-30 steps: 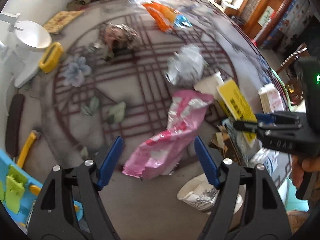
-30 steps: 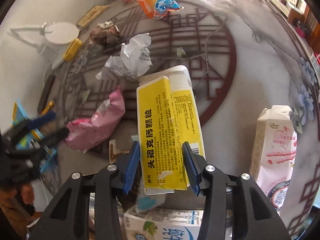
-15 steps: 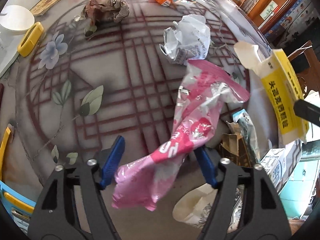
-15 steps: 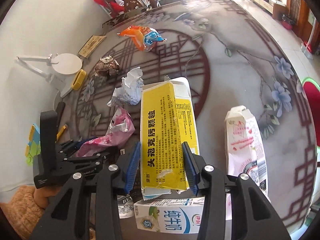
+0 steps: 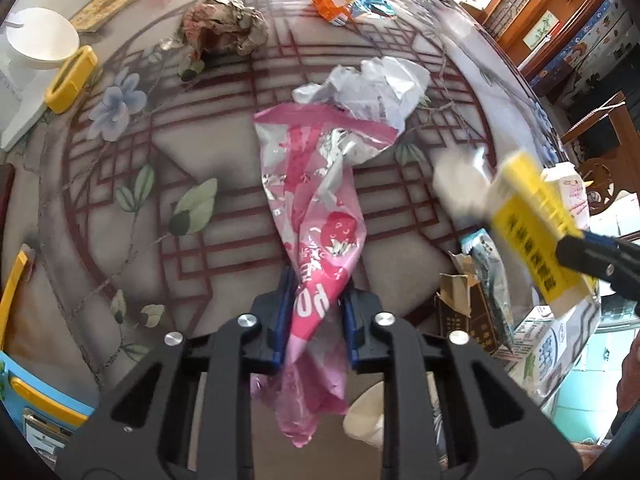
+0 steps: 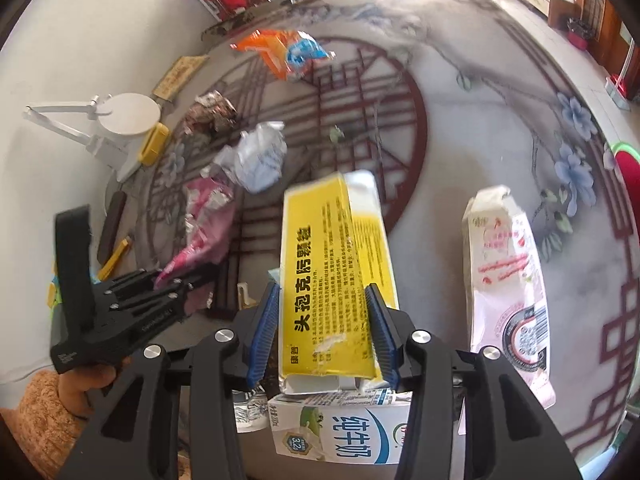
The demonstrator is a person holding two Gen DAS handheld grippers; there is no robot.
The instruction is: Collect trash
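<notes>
Between left claw (image 5: 316,322) pads, pink wrapper (image 5: 316,216) lengthwise.

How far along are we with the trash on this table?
Nothing visibly binned yet. In hand: the left gripper is closing on the pink wrapper; the right gripper holds the yellow box, jaws easing open. Left: crumpled white paper, orange snack bag, brown wad, pink-printed carton and milk carton.

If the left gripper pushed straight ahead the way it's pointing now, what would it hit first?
The pink snack bag already sits between the closing fingers of the left gripper. Past it, most likely the patterned tabletop just under the bag, though depth is unclear.
</notes>
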